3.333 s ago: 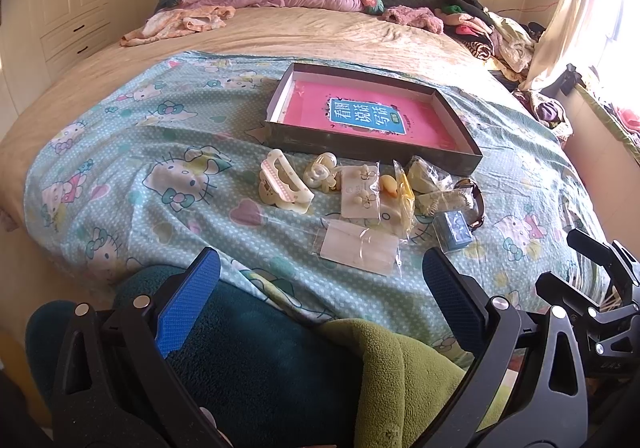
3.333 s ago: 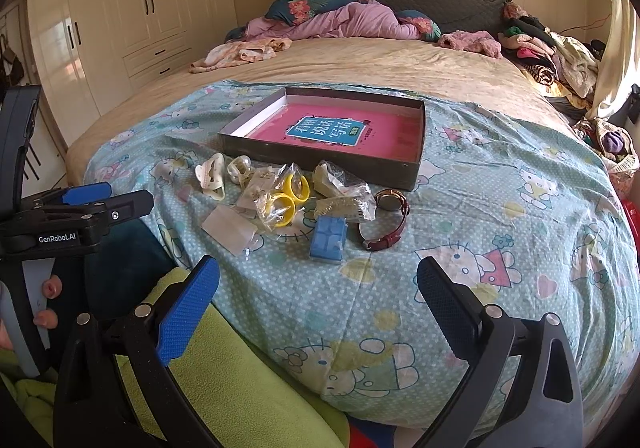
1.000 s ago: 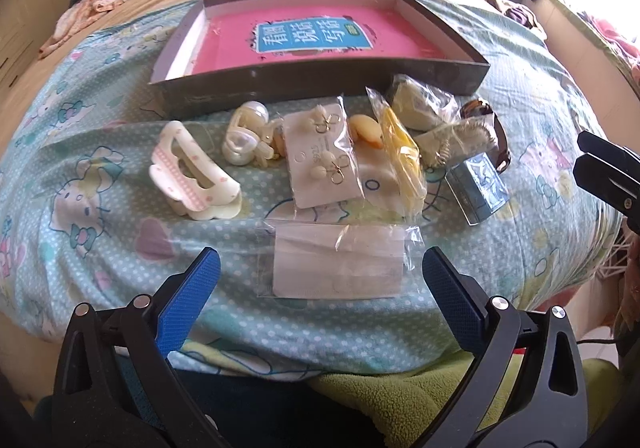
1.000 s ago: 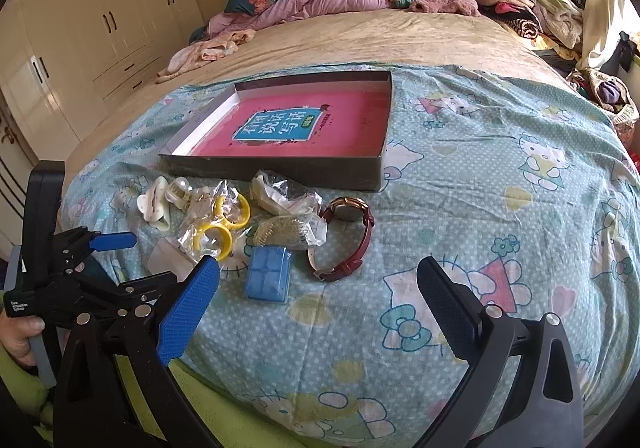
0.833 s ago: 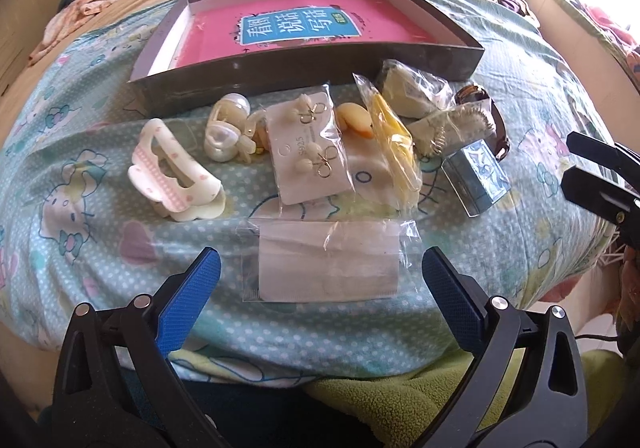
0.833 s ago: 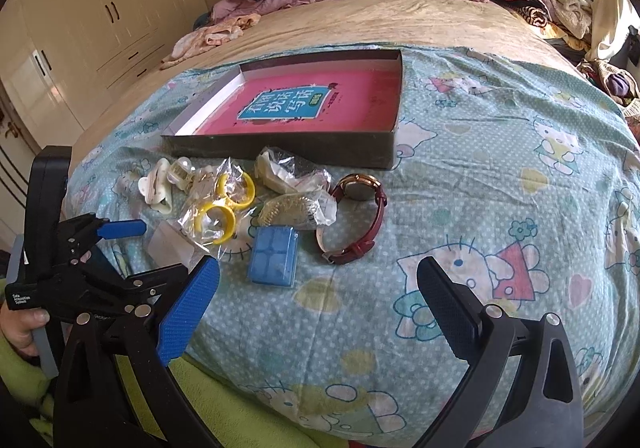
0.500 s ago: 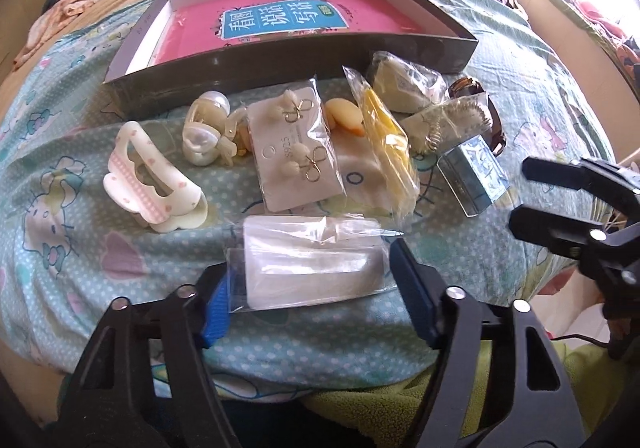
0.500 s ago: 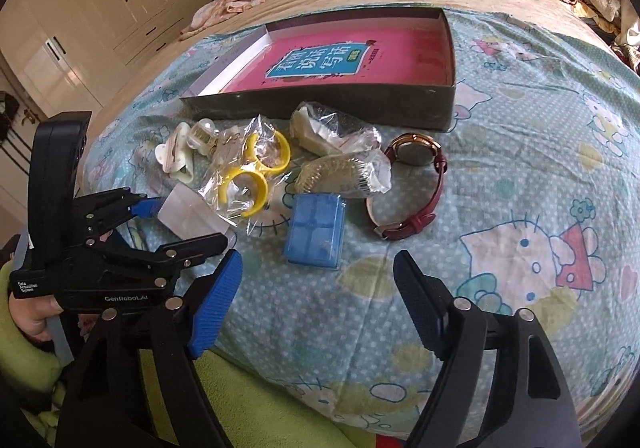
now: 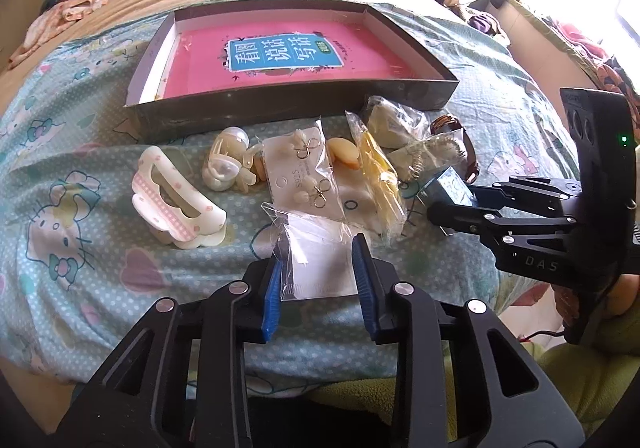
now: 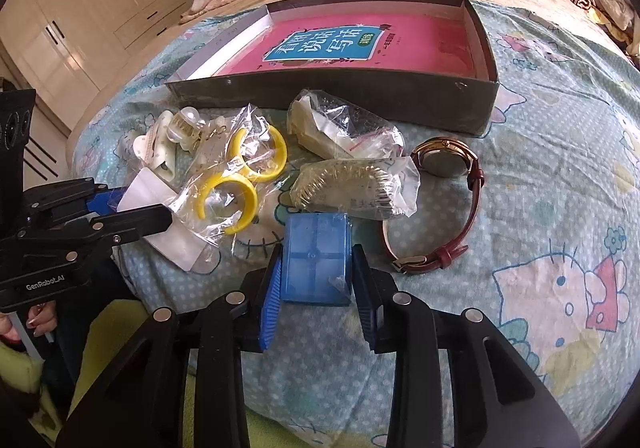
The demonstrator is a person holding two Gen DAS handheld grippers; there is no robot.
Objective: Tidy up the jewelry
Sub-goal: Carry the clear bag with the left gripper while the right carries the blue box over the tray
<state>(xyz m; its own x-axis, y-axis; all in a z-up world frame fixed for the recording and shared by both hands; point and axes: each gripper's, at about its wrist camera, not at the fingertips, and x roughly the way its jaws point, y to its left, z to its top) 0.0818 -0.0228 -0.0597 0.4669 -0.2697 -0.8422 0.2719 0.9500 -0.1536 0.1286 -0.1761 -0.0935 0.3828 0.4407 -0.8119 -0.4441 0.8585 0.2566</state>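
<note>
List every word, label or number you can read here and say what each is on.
"看图说话写话": blue label of the pink book in the box.
"S925": earring card.
"GenRobot_AI": left gripper body.
"DAS": right gripper body.
Small print beside the book's label: unreadable.

left tongs point(image 9: 318, 268) closed on clear packet point(image 9: 316, 252) | right tongs point(image 10: 316, 276) closed on blue box point(image 10: 316, 258)

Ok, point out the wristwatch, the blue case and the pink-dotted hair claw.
wristwatch point(image 10: 443, 162), right wrist view, on its dial
blue case point(image 10: 316, 260), right wrist view, on its lid
hair claw point(image 9: 176, 196), left wrist view, on its top
</note>
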